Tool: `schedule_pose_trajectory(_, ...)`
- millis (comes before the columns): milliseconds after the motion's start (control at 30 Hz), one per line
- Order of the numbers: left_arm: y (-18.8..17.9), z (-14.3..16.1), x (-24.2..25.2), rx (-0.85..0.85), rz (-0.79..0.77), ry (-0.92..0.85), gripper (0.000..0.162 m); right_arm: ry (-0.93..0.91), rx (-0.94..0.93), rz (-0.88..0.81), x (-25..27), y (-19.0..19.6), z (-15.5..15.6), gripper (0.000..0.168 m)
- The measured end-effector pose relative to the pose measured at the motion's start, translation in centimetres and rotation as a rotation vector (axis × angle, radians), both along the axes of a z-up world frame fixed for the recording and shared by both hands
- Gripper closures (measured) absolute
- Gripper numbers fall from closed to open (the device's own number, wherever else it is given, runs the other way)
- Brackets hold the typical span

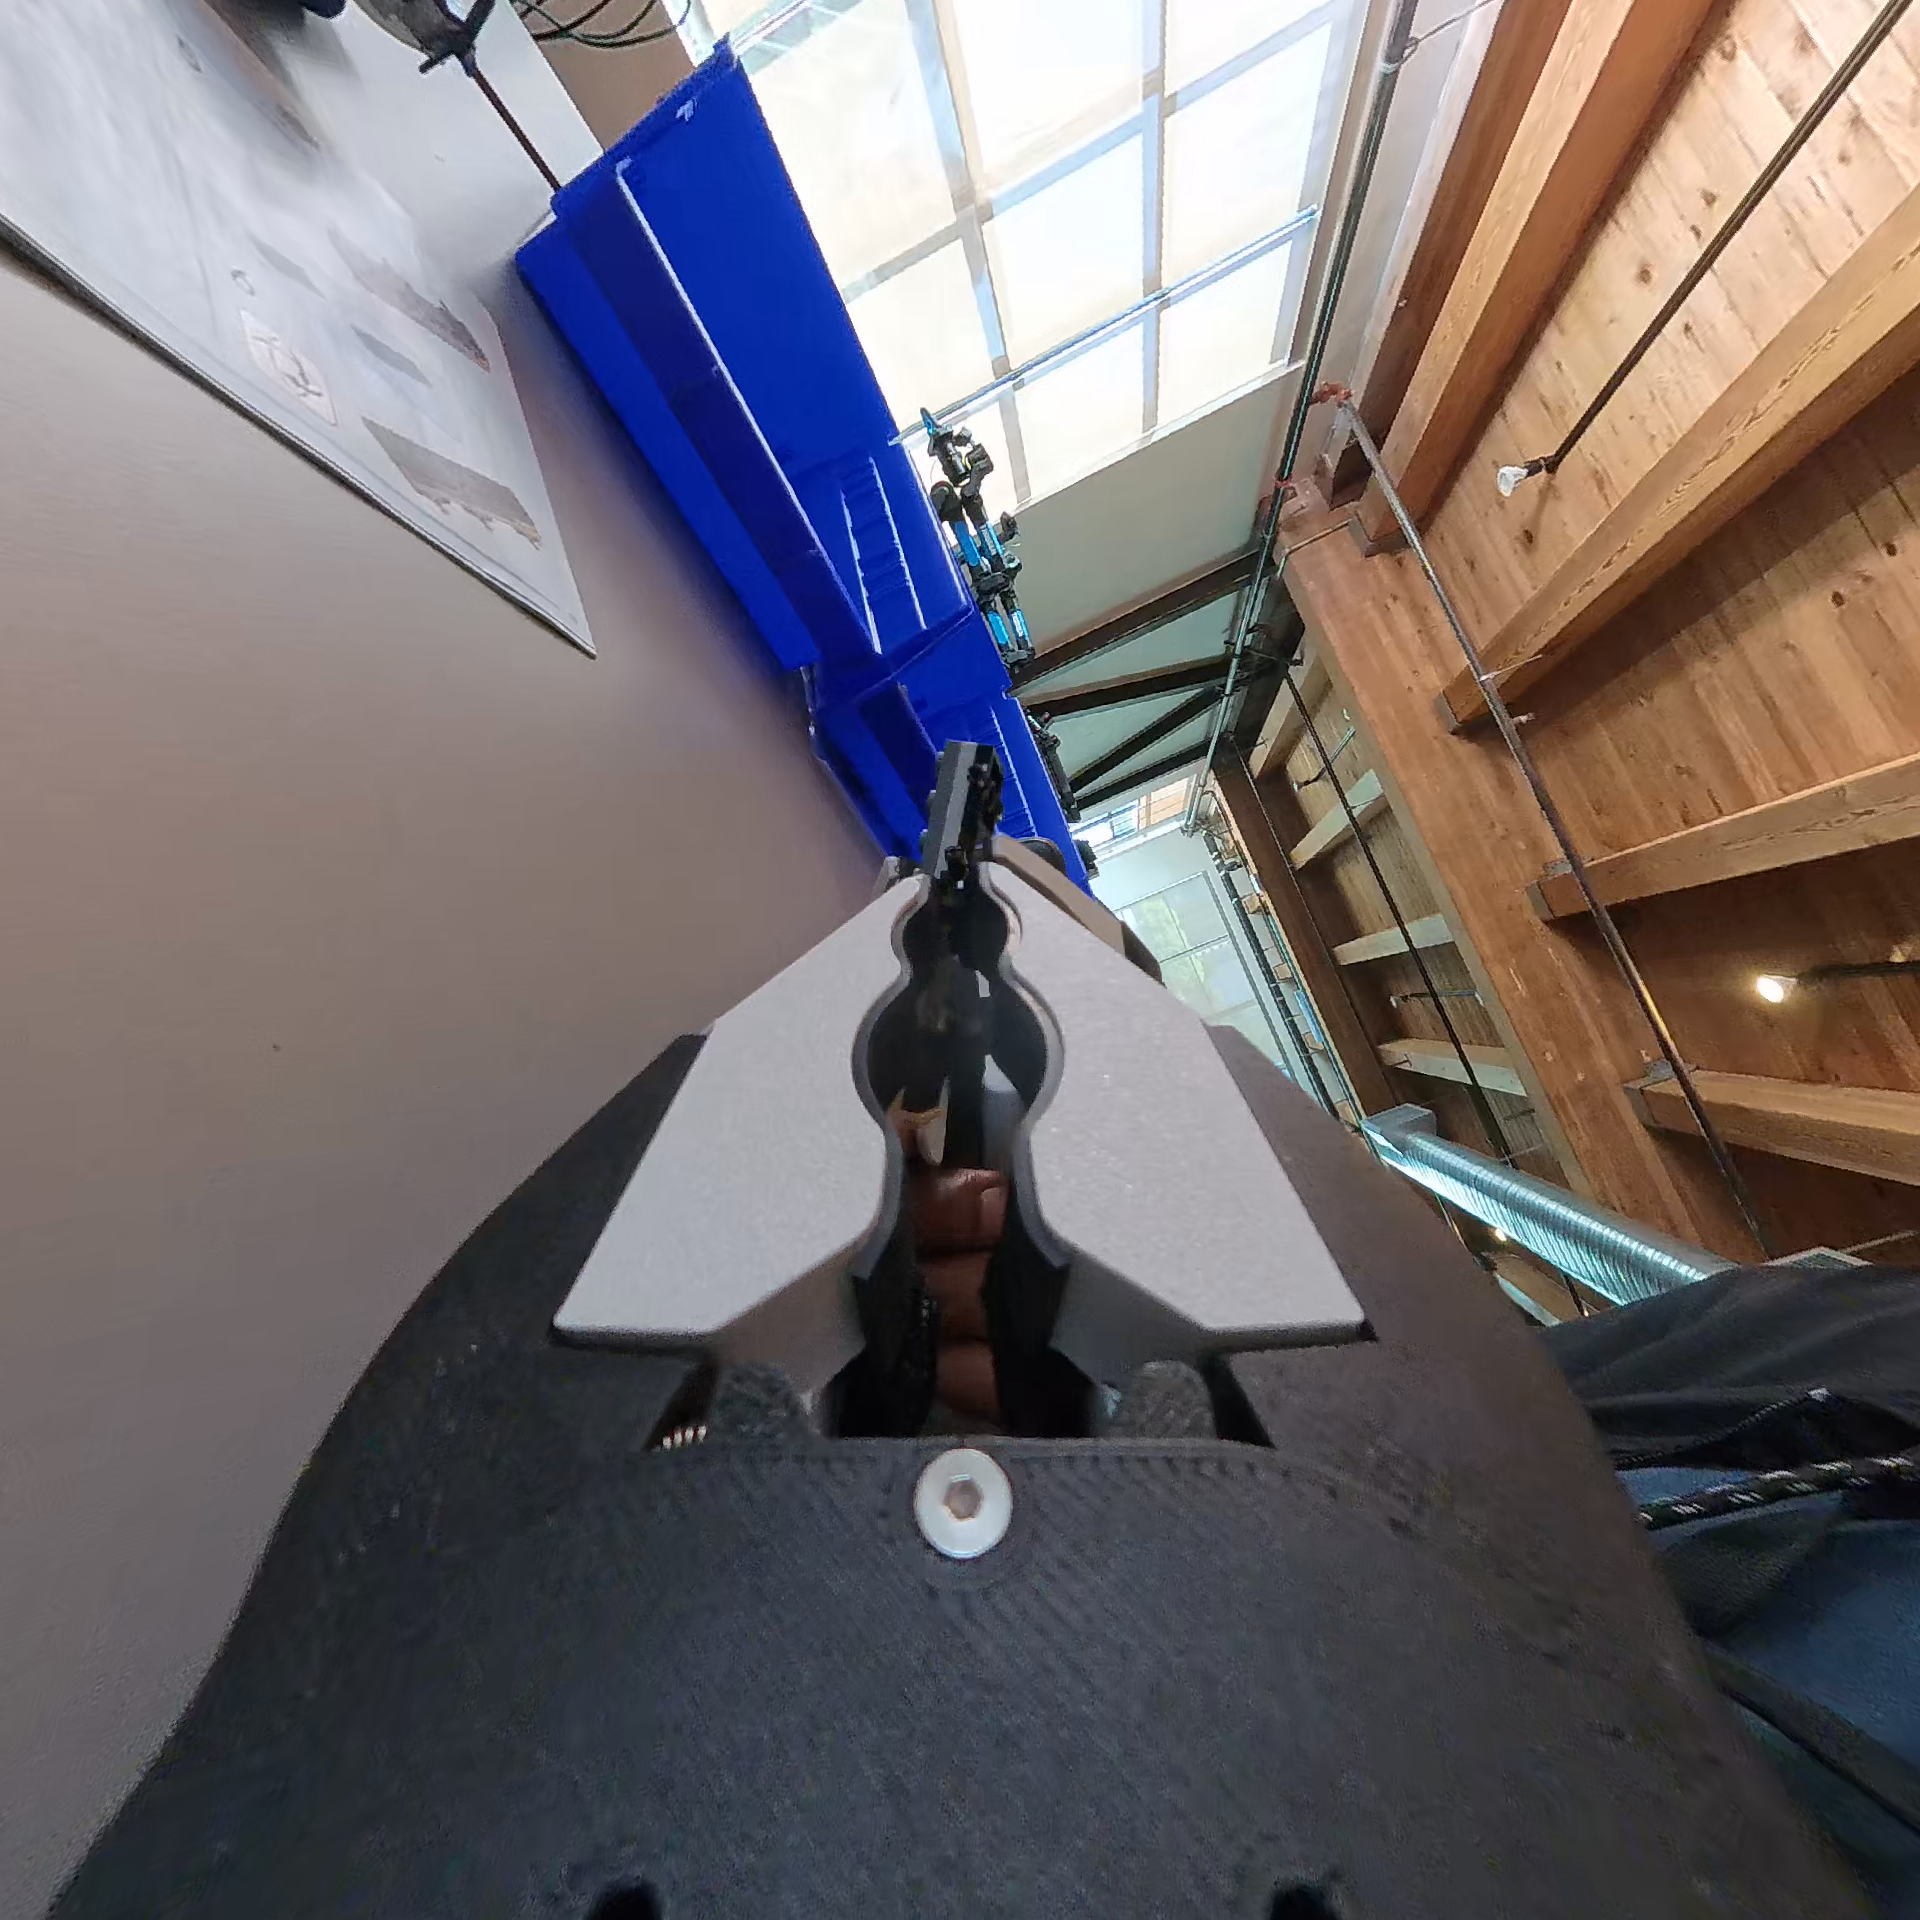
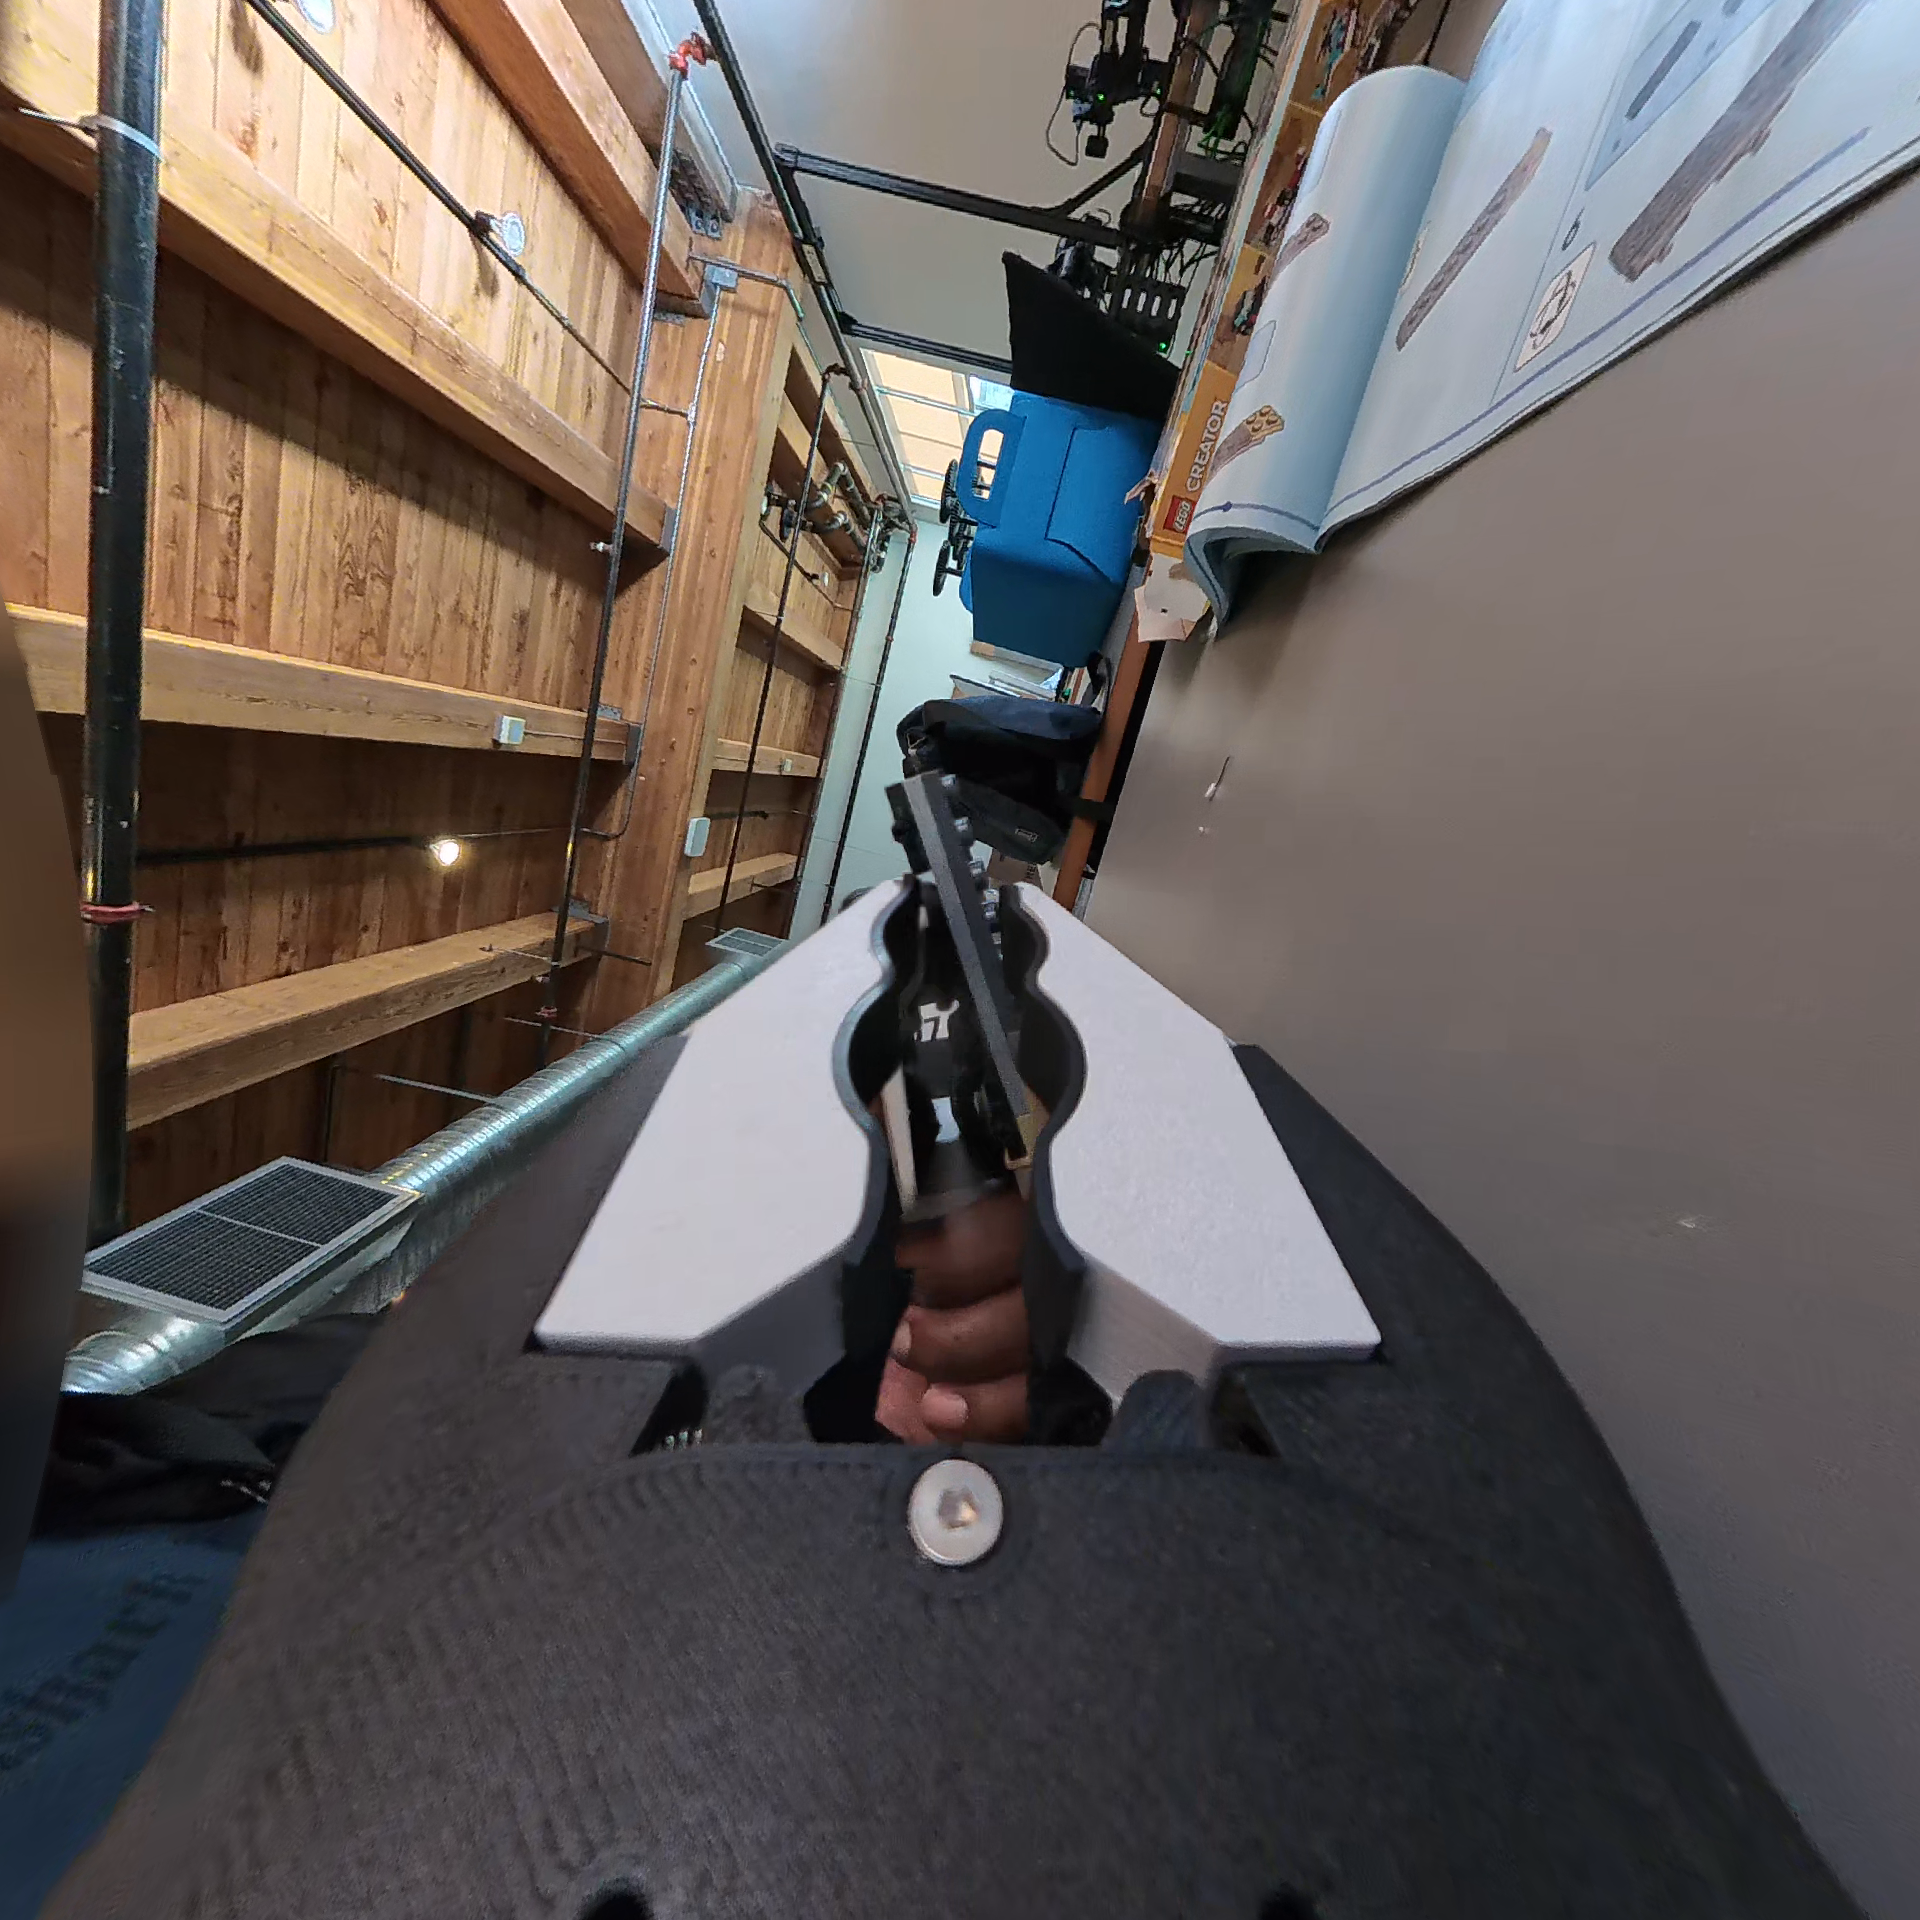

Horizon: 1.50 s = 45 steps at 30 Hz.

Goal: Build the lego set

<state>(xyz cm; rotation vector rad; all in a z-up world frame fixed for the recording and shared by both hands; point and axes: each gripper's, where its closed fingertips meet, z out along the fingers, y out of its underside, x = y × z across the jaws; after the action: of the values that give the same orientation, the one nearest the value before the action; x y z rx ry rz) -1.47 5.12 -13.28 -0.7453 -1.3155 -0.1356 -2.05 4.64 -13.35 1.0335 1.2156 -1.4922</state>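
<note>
In the left wrist view my left gripper [image 1: 951,888] is shut on a dark grey lego plate assembly [image 1: 964,810] that sticks out past its tips, edge-on. In the right wrist view my right gripper [image 2: 961,894] is shut on a long dark grey studded lego plate [image 2: 951,873], which runs from beyond the tips back between the fingers. Both grippers are rolled sideways and held above the grey-brown table [image 1: 312,935], which also shows in the right wrist view [image 2: 1558,935]. A hand [image 2: 951,1340] shows through the gap behind each pair of fingers. I cannot tell whether both hold the same piece.
The open instruction booklet [image 1: 312,312] lies on the table; it also shows in the right wrist view [image 2: 1558,260] beside the lego box [image 2: 1226,395]. Blue bins [image 1: 727,416] stand at the table's far edge. A blue container [image 2: 1039,520] and a dark bag [image 2: 997,758] lie beyond. Both grippers' tips are close together, under 4 cm apart.
</note>
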Motion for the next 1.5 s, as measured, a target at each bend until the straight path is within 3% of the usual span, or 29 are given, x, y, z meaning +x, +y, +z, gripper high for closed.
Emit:
schedule_pose_trajectory(367,0.3,0.0,0.0,-0.003,0.0,0.003,0.159,-0.004,0.028,-0.033,-0.4,0.3,-0.5,0.15)
schedule_pose_trajectory(667,0.6,0.2,0.1,-0.083,0.047,0.025,0.159,-0.11,-0.014,-0.109,-0.2,0.3,-0.8,0.152)
schedule_pose_trajectory(1233,0.7,-1.7,0.1,-0.36,0.119,-0.032,0.156,-0.363,-0.025,-0.253,0.1,0.4,-2.5,0.159)
schedule_pose_trajectory(1400,0.7,-2.1,0.0,-0.401,0.109,-0.059,0.153,-0.351,-0.037,-0.242,-0.1,0.4,-2.4,0.155)
schedule_pose_trajectory(1500,0.9,-2.5,0.0,-0.389,0.092,-0.087,0.142,-0.351,-0.05,-0.242,-0.3,0.5,-2.2,0.155)
